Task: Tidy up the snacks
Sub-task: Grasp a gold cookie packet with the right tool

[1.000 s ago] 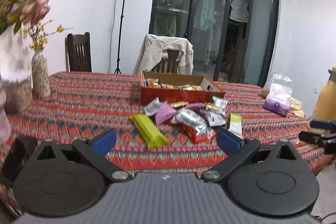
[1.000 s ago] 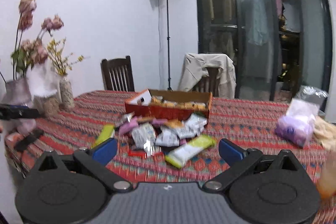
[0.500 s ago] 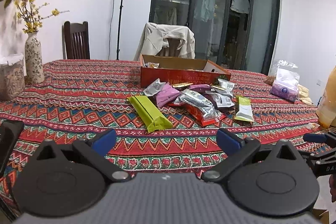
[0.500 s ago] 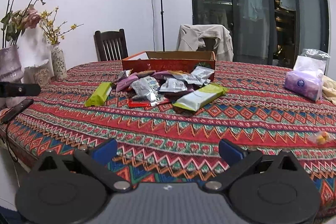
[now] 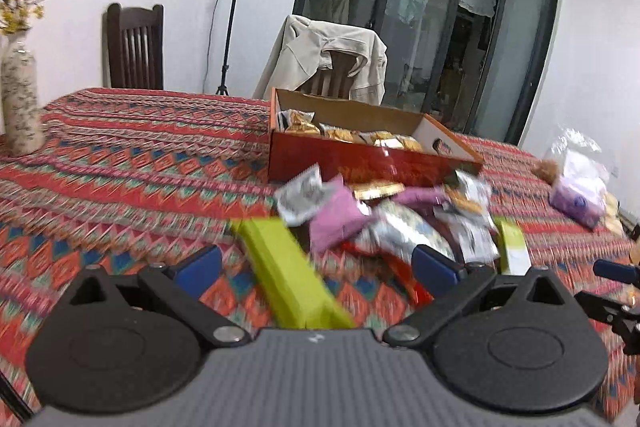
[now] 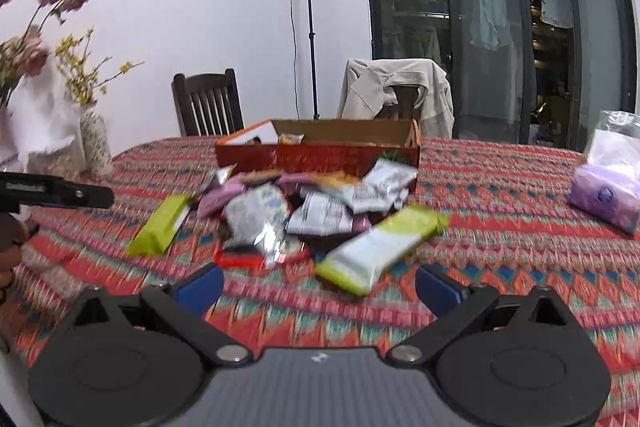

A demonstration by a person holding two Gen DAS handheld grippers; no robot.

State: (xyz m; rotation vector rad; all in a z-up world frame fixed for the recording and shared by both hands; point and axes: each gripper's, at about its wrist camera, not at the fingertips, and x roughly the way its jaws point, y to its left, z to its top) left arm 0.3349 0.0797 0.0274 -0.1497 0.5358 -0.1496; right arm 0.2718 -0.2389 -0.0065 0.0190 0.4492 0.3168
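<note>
table [image 5: 120, 163]: patterned cloth, carries everything
box [image 5: 360, 163]: red, open, some snacks inside, behind the pile
snack pile [image 6: 304, 211]: loose wrappers in front of box, on the cloth
green bar [image 5: 288, 275]: nearest left gripper, between its fingers in view
left gripper [image 5: 316, 263]: fingers wide apart, empty
right gripper [image 6: 318, 281]: fingers wide apart, empty, near white-green bar [image 6: 380, 247]
step: approach, nothing picked yet
next: likely lower onto a bar, close, carry to box

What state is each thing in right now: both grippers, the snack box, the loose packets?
Left hand-held gripper: open, empty.
Right hand-held gripper: open, empty.
Red box: open-topped, partly filled with snacks.
Snack pile: loose on the tablecloth, outside the box.
Green packet: flat, between the left fingers, ungripped.
</note>
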